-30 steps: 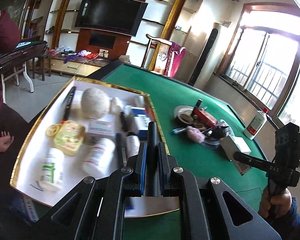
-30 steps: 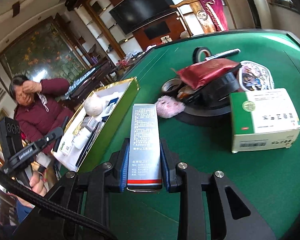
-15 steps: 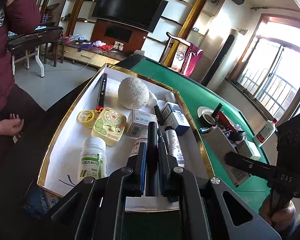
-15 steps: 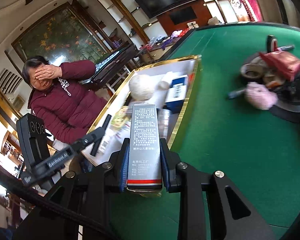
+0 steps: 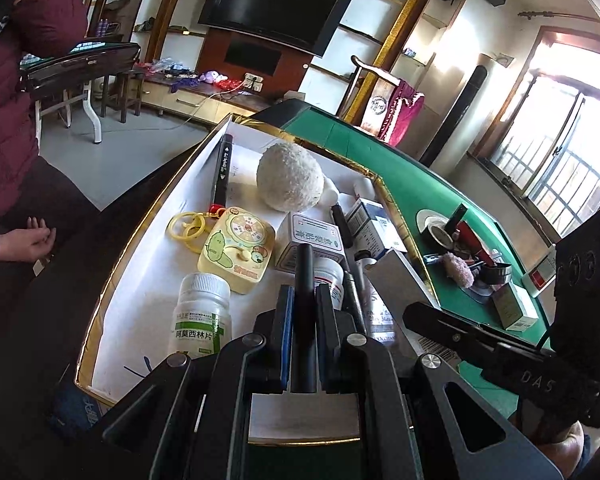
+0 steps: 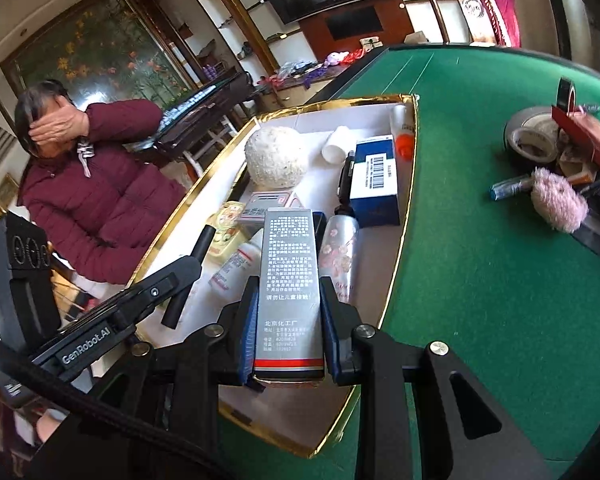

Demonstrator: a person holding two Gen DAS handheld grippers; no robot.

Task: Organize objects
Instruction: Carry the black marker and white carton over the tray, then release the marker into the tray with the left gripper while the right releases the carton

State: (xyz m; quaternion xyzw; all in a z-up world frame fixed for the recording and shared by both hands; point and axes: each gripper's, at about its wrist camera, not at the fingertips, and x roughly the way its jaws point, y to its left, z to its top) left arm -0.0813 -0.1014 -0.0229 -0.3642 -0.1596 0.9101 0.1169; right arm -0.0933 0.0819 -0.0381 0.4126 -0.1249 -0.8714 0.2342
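Observation:
A white tray with a gold rim holds a fuzzy white ball, a black marker, a yellow toy, a pill bottle and several small boxes. Over its near end, my left gripper is shut on a thin black stick. My right gripper is shut on a tall grey box, which hangs above the tray next to a flowered bottle. That grey box also shows at the tray's right edge in the left wrist view.
A heap of tape rolls, a red packet and a pink puff lies on the green felt table right of the tray. A green-and-white carton stands near it. A seated person in a maroon jacket is beyond the tray's left side.
My right gripper has carried the grey box left, from over the green felt to over the tray. My left gripper has shifted and sunk a little over the tray's near end.

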